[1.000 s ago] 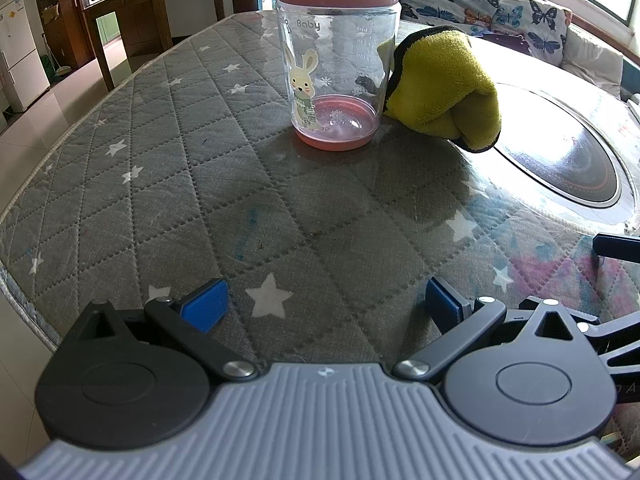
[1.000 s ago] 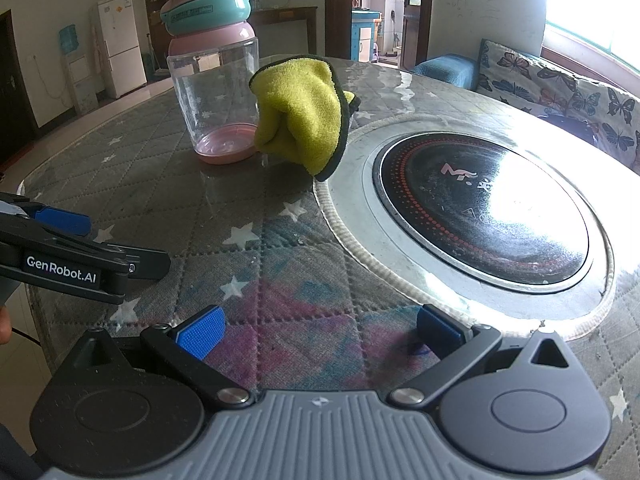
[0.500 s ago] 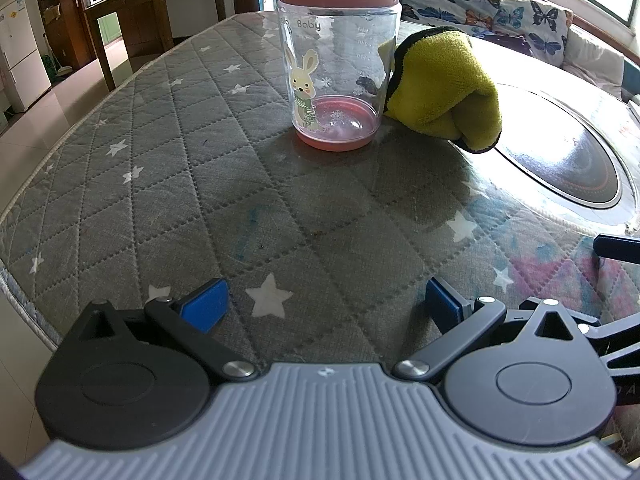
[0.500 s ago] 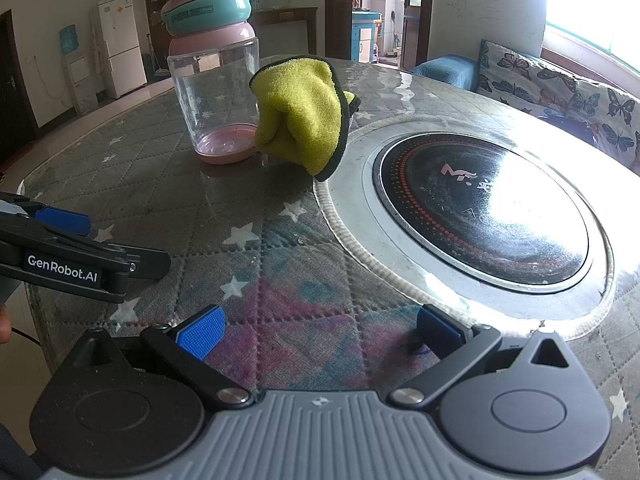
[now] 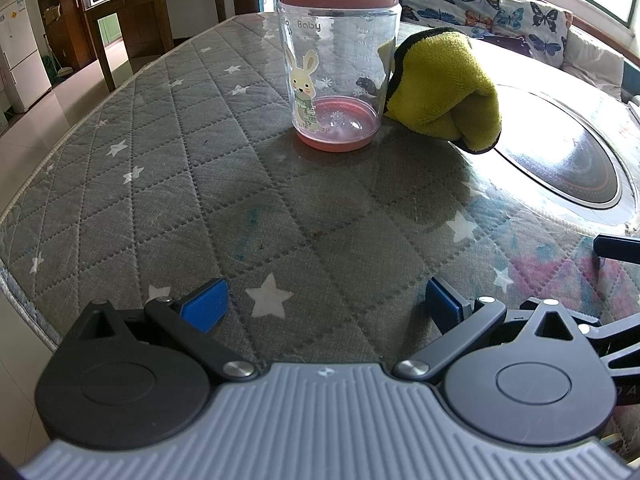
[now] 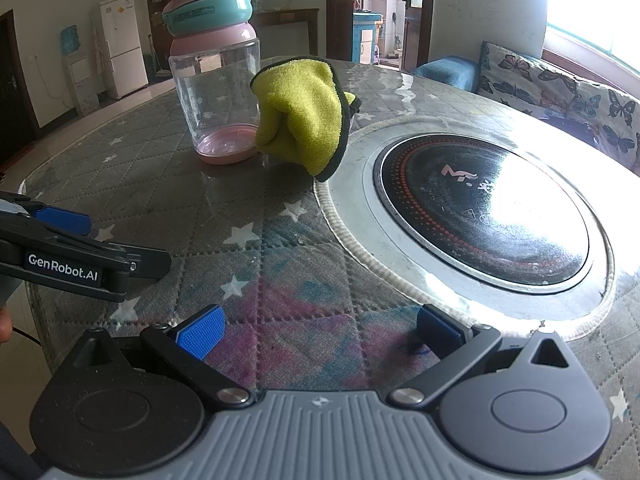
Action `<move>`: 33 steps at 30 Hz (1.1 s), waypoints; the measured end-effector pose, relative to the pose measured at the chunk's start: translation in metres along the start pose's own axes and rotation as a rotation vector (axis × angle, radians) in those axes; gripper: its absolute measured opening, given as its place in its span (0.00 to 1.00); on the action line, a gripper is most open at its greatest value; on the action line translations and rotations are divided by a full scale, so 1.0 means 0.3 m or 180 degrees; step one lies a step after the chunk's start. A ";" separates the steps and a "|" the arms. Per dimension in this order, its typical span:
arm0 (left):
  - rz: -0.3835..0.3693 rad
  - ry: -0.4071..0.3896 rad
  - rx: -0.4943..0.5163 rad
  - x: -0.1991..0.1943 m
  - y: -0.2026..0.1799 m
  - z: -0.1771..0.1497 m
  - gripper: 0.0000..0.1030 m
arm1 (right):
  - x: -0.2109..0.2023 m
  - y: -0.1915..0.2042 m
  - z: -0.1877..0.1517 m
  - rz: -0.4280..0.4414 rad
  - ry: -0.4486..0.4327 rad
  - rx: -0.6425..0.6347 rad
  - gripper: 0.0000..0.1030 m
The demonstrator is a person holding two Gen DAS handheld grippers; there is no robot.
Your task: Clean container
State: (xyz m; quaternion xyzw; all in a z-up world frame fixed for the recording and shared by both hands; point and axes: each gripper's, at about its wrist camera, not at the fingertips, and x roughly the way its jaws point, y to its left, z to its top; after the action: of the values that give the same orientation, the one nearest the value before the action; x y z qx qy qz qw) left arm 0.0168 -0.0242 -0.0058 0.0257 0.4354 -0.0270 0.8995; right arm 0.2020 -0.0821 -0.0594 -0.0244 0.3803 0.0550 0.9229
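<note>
nearest, the left hand-held gripper (image 5: 324,300) hangs low over the quilted star-patterned tabletop (image 5: 200,184), fingers spread wide and grasping nothing. the right hand-held gripper (image 6: 318,330) sits just beside it, likewise released and bare, near the edge of the round cooktop (image 6: 484,216) set into the tabletop. farther off stands the clear bottle (image 5: 338,80) (pink base, pink-and-teal lid, a rabbit printed on it), upright, with a bunched yellow cloth (image 5: 444,92) touching its right side.
</note>
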 end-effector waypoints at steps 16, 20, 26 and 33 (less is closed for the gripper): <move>-0.0002 -0.0003 -0.0002 -0.004 0.004 -0.004 1.00 | -0.005 0.006 -0.009 -0.0026 -0.0038 0.0006 1.00; -0.0003 -0.0006 -0.0002 -0.004 0.004 -0.004 1.00 | -0.004 0.004 -0.009 -0.0027 -0.0041 0.0009 1.00; -0.0004 -0.0009 -0.0002 -0.005 0.000 -0.004 1.00 | -0.006 0.002 -0.012 -0.0032 -0.0054 0.0018 1.00; 0.0023 -0.0020 -0.0041 -0.005 0.013 -0.003 1.00 | -0.014 -0.015 -0.018 -0.0067 -0.0058 0.0055 1.00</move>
State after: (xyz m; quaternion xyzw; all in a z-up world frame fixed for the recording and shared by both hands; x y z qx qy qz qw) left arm 0.0155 -0.0202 -0.0049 0.0215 0.4326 -0.0211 0.9011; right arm 0.1959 -0.0873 -0.0602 -0.0199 0.3721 0.0421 0.9270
